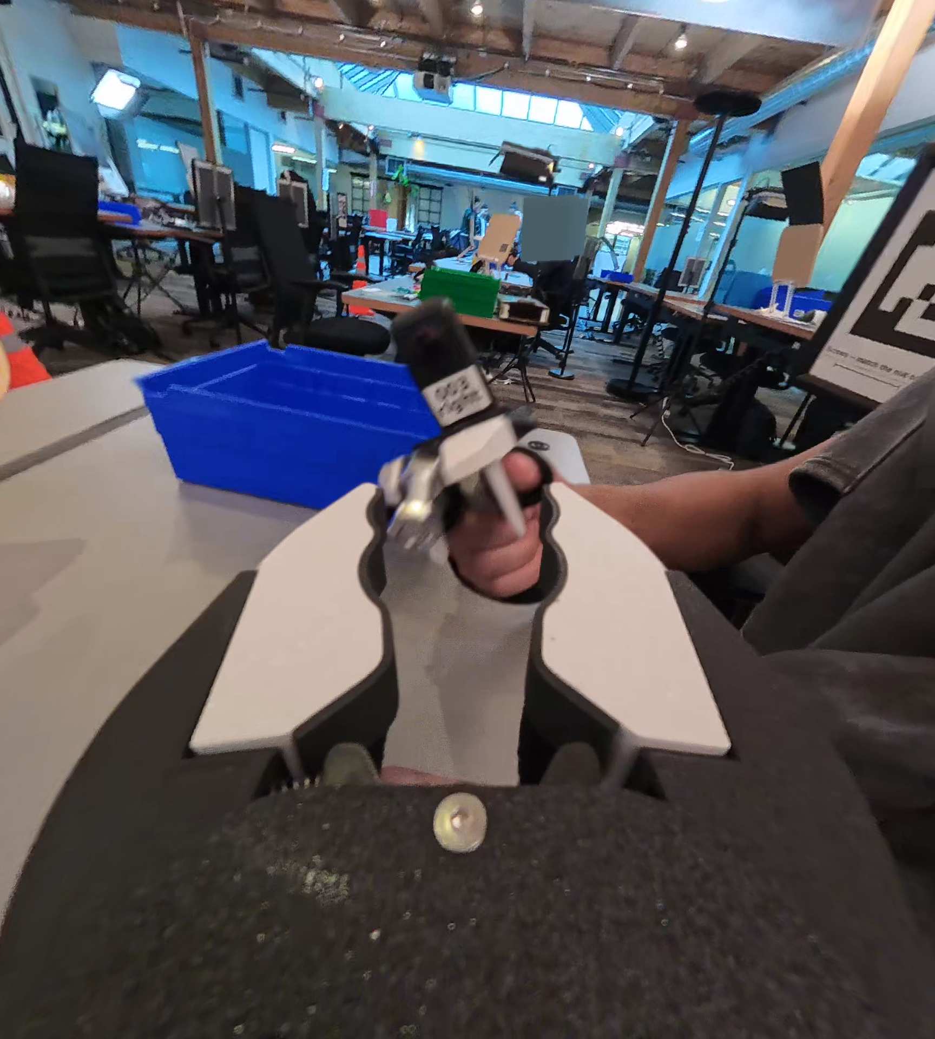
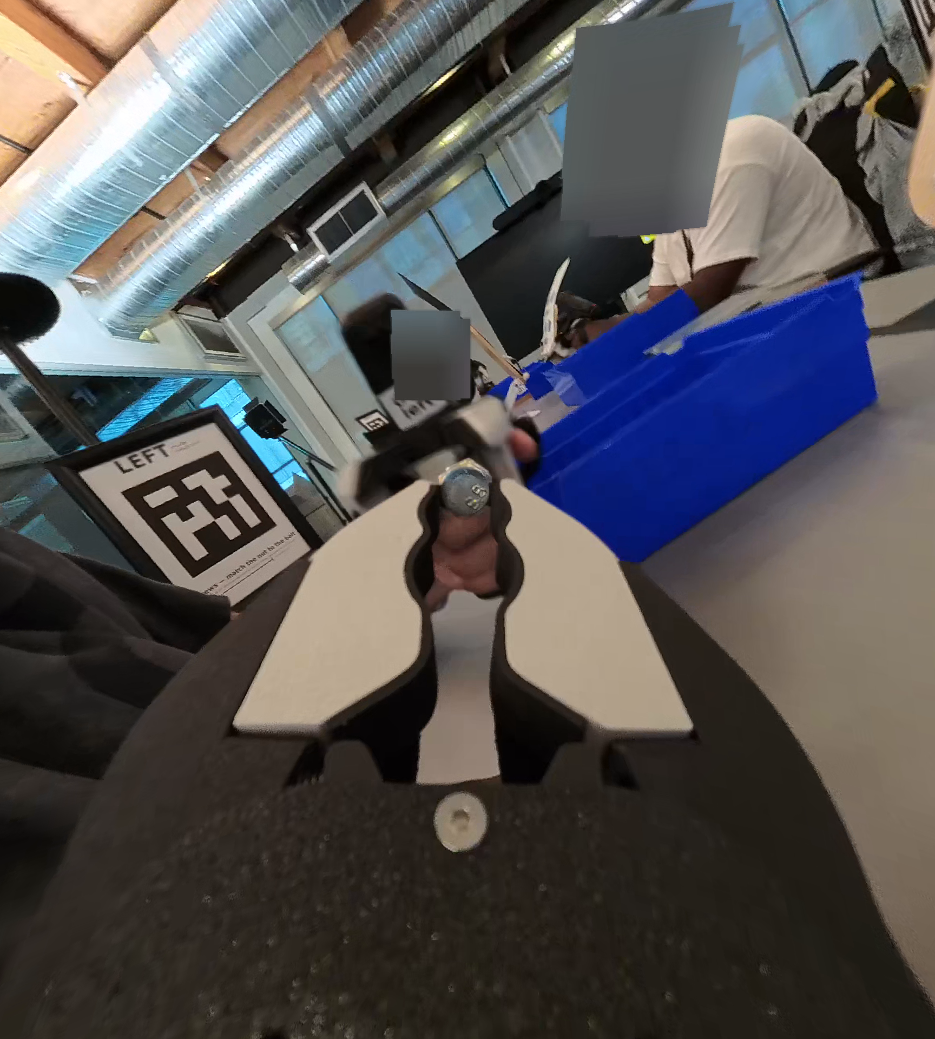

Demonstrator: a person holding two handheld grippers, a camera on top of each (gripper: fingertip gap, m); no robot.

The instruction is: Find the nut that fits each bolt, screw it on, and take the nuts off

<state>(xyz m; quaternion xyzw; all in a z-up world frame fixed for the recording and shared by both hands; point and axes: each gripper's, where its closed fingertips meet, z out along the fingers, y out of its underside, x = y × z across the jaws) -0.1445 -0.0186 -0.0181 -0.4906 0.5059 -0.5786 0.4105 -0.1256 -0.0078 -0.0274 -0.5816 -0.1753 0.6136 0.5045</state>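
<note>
**Bolt clamped in right tool, left tool spread**

Bolt point(image 2: 464, 495) sits at 12 o'clock in the right wrist view. Its hex head faces the camera, pinched between the tips of the right gripper point(image 2: 464, 488), and its shank is hidden behind the head.

In the left wrist view the left gripper point(image 1: 465, 506) has its fingers point(image 1: 308, 629) spread, with nothing bridging the gap. Just past the tips at 12 o'clock, the other tool points back, gripped by a hand point(image 1: 502, 556). A blurred bit of bright metal point(image 1: 412, 509) shows at its tip. Whether a nut rides on it is too smeared to tell.

Beyond that, a blue bin point(image 1: 285, 427) stands on the grey table point(image 1: 88, 562) at 11 o'clock. A framed black-and-white marker sign point(image 2: 195, 506) stands at 9 o'clock in the right wrist view, its lower corner cut off by a dark sleeve.
</note>
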